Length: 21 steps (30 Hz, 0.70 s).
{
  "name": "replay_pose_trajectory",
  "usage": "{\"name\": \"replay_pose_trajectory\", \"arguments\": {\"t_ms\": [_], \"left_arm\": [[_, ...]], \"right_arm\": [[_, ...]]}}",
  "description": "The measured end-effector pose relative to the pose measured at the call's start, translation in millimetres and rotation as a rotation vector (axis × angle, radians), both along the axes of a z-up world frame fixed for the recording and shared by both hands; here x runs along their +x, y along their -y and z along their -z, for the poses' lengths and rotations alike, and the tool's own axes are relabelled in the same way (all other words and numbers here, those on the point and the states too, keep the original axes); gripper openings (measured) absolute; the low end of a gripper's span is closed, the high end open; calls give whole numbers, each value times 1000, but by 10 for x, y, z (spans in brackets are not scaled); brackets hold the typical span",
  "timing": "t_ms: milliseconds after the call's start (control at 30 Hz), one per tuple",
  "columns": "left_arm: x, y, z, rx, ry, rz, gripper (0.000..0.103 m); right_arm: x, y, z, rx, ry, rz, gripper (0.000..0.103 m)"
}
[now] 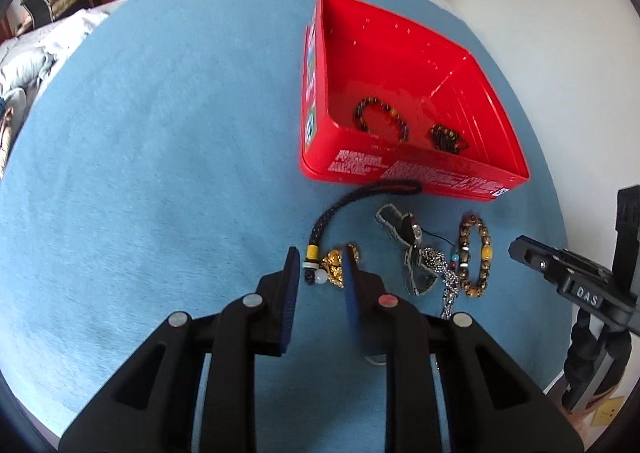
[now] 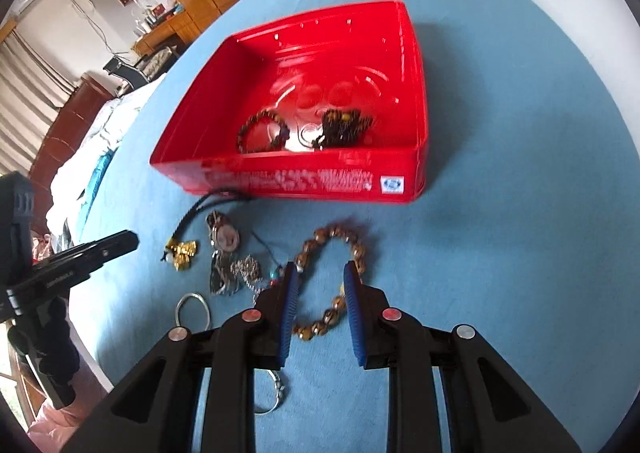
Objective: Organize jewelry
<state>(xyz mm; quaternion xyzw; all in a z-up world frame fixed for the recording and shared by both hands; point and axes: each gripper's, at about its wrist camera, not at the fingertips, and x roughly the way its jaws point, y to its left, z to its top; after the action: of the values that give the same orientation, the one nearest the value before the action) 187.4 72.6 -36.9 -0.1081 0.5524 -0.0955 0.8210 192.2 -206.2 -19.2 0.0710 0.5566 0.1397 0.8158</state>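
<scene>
Right wrist view: you are holding both grippers point(image 2: 319, 273) point(image 1: 320, 261) open; two bracelets point(image 2: 262, 129) are sitting boxed point(image 2: 288, 177), with several pieces point(image 2: 332, 277) waiting outside.

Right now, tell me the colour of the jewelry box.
Red box, clearest in the right wrist view.

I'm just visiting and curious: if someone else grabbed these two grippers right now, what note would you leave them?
Left gripper: open, empty, fingers either side of the gold charm on its black cord.
Right gripper: open, empty, straddling the brown bead bracelet.
Done: a dark bead bracelet and a dark beaded bundle lie in the red box.
Left: charm, brown bracelet, silver chain, pendant and silver ring, all on the blue cloth.
</scene>
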Motion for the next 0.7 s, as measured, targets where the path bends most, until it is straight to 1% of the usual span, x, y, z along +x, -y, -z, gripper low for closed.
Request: {"name": "replay_pose_trajectory", "arguments": {"t_ms": [200,333,467,500,567,700], "left_arm": [[151,62,196,7,-53,-7,20],[157,57,288,23,-78,-8,20],[133,47,319,28,-90,-12,19],[136,47,331,30,-94,-9,19],[145,53,357,27,-108,-5,14],[189,59,406,21,-114,-8,14]], "right_arm": [[-1,11,33,3,-6,5,24],[2,8,64,6,-12,1,24],[31,-25,110,8,-23,-6,24],[38,-37,121,11,-26,-9,24],[46,-57,136,15,-28,-14,24],[66,-74,146,15,-31,-16,24]]}}
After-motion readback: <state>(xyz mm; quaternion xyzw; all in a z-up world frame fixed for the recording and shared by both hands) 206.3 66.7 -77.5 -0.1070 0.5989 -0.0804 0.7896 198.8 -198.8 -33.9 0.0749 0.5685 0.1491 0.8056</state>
